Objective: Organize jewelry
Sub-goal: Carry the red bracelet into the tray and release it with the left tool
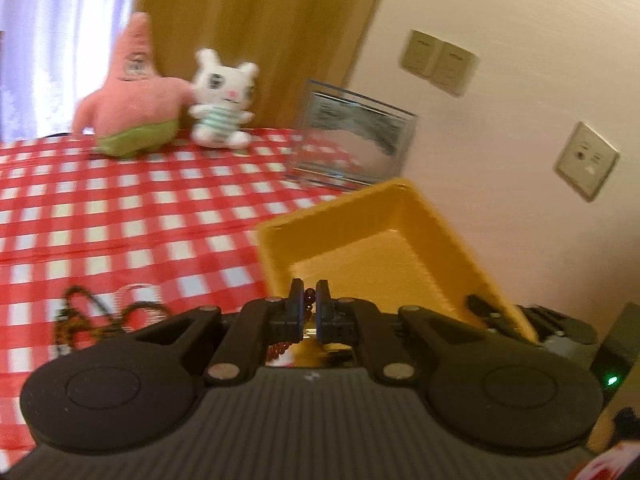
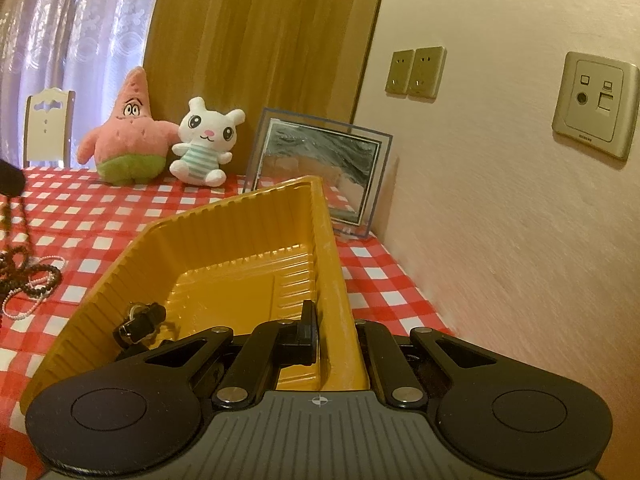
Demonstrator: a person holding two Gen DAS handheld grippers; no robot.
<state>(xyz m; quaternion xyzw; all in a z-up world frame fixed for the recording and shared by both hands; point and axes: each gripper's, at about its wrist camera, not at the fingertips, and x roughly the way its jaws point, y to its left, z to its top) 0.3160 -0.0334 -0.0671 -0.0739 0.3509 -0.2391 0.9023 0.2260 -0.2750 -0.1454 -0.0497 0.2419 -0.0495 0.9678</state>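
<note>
A: Status of the red bead string (image 1: 309, 294)?
B: Clamped between my left jaws (image 1: 309, 300), hanging below them over the yellow tray's (image 1: 380, 248) near edge.
A: Right jaws (image 2: 320, 332)?
B: Closed on the tray's right wall, tray tilted up. A watch (image 2: 140, 322) lies inside, left of them.
A: Surroundings?
B: More bead strands (image 2: 28, 280) on the checked table (image 2: 120, 216), far left.

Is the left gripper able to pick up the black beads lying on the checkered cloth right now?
Probably not yet. The left gripper is already shut on a red bead string, so its fingers are busy. The black beads lie in the open on the checkered cloth, with nothing covering them.
</note>
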